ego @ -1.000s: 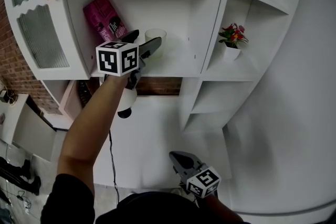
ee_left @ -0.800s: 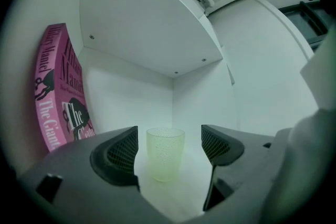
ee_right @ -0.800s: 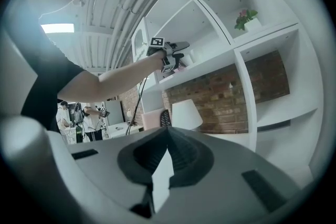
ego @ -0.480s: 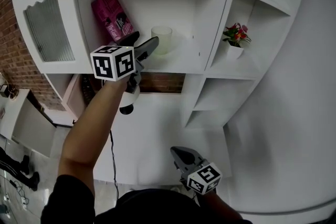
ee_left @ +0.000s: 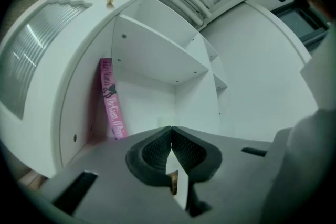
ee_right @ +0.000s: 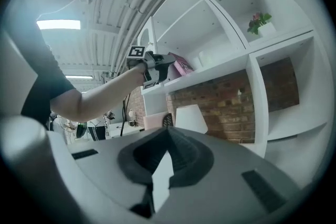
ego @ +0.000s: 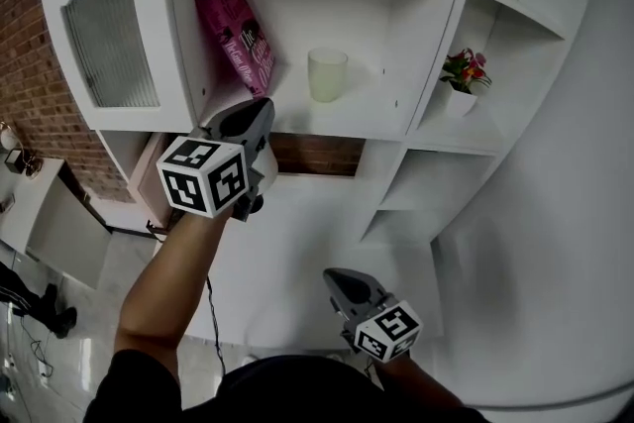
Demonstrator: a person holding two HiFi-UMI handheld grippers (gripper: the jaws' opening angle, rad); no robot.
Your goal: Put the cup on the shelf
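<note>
Left tongs (ego: 260, 112) just closed empty, withdrawn — cup (ego: 327, 74) on shelf (ego: 371, 117).

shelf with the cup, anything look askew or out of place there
Only the pink book on the shelf stands out: it leans tilted to the left instead of standing straight. The cup stands upright beside it, apart, with nothing spilled.

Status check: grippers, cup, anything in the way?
Left gripper just closed, empty. Right gripper shut, empty, low. The cup stands upright on shelf beside pink book, untouched. Nothing blocking.
</note>
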